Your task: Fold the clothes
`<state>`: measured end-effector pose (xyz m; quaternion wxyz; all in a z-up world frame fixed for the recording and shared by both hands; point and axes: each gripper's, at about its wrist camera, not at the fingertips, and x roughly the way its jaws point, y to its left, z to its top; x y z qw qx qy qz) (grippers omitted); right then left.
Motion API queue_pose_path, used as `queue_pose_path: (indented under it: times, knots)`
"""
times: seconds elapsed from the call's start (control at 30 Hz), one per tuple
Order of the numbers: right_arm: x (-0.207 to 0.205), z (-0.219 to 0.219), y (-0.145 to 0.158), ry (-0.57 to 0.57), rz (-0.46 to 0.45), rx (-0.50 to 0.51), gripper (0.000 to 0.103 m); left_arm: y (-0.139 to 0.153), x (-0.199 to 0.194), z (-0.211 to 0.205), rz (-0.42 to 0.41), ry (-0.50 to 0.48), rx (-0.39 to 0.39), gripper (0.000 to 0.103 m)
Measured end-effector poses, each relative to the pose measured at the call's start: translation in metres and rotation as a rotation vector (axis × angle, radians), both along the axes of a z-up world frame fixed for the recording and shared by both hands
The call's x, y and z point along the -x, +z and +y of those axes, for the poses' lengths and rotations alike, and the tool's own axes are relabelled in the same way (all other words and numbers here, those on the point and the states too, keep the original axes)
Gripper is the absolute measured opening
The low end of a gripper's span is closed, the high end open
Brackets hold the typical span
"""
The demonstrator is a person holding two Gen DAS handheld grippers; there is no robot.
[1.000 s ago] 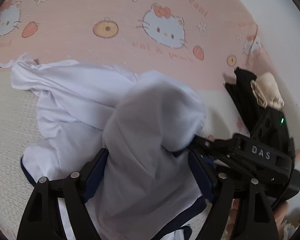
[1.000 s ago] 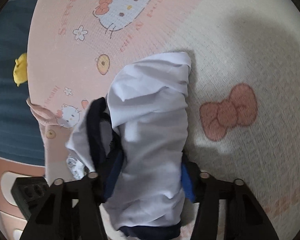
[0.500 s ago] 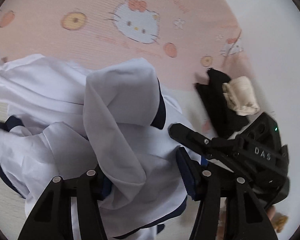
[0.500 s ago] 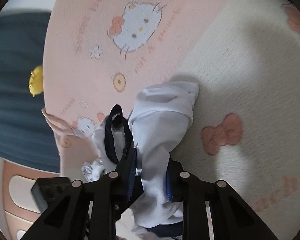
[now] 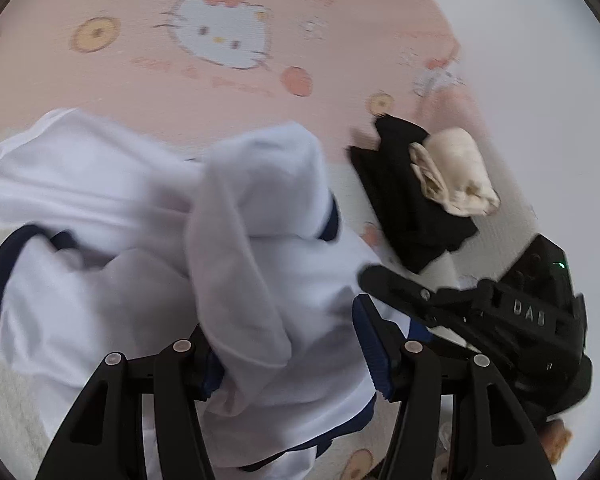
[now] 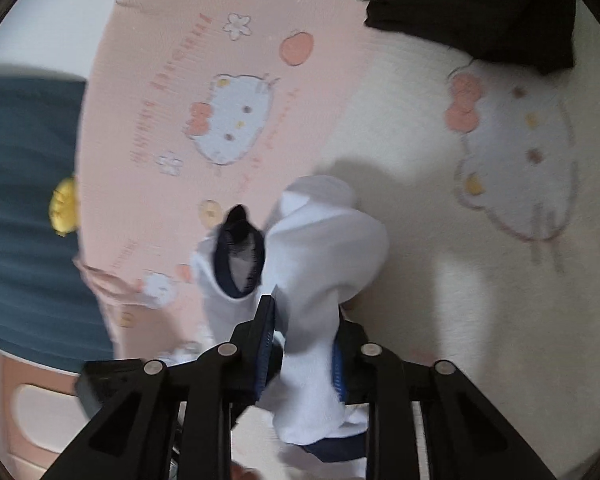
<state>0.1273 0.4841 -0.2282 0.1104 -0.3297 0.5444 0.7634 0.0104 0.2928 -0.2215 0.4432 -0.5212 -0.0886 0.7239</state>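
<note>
Both your grippers angle downward: left gripper [image 5: 290, 354] clamps the white shirt [image 5: 112, 280]; right gripper [image 6: 300, 354], just reopening slightly, pinches its bunched fabric. Ahead-right, bare mat [image 6: 440, 240].

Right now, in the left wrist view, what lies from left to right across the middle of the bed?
White garment with navy trim → folded black garment → rolled cream cloth on top of it → the other black hand-held gripper, low at right.

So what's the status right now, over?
Left gripper and right gripper each shut on bunched white shirt, right jaws just reopened slightly. Shirt unfolded, lifted off bedspread. Black garment with cream cloth lies beside, apart.
</note>
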Motion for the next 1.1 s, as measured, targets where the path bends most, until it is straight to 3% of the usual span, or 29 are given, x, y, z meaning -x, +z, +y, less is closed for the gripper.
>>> queue_pose_path:
  times: [0.07,0.1,0.13,0.17,0.3,0.5,0.7,0.9,1.0,1.1]
  knots:
    - [0.0,-0.005,0.005,0.019,-0.078,-0.09,0.049,-0.002,0.004,-0.01,-0.024,0.035,-0.029,0.053]
    - [-0.001,-0.008,0.008,0.029,-0.098,-0.126,0.063,-0.003,0.007,-0.015,-0.034,0.052,-0.048,0.046]
    - [-0.004,-0.011,0.01,0.041,-0.105,-0.157,0.067,-0.005,0.011,-0.02,-0.046,0.064,-0.048,0.023]
    - [-0.008,-0.015,0.012,0.055,-0.108,-0.189,0.067,-0.005,0.013,-0.019,-0.053,0.069,-0.04,0.013]
    - [-0.017,-0.028,0.018,0.11,-0.154,-0.289,0.071,-0.008,0.021,-0.027,-0.068,0.081,-0.046,0.008]
    - [-0.019,-0.059,0.028,0.224,-0.243,-0.57,0.074,-0.01,0.025,-0.038,-0.112,0.097,-0.098,0.006]
    - [-0.021,-0.077,0.024,0.275,-0.266,-0.592,0.074,-0.007,0.018,-0.049,-0.104,0.1,-0.114,0.004]
    - [-0.013,-0.106,0.038,0.325,-0.269,-0.756,0.074,-0.006,0.009,-0.067,-0.125,0.094,-0.126,0.004]
    - [-0.003,-0.118,0.042,0.382,-0.229,-0.739,0.074,-0.005,0.003,-0.072,-0.118,0.084,-0.113,0.004]
    - [0.004,-0.121,0.042,0.406,-0.164,-0.62,0.074,-0.004,-0.006,-0.076,-0.087,0.066,-0.08,0.004]
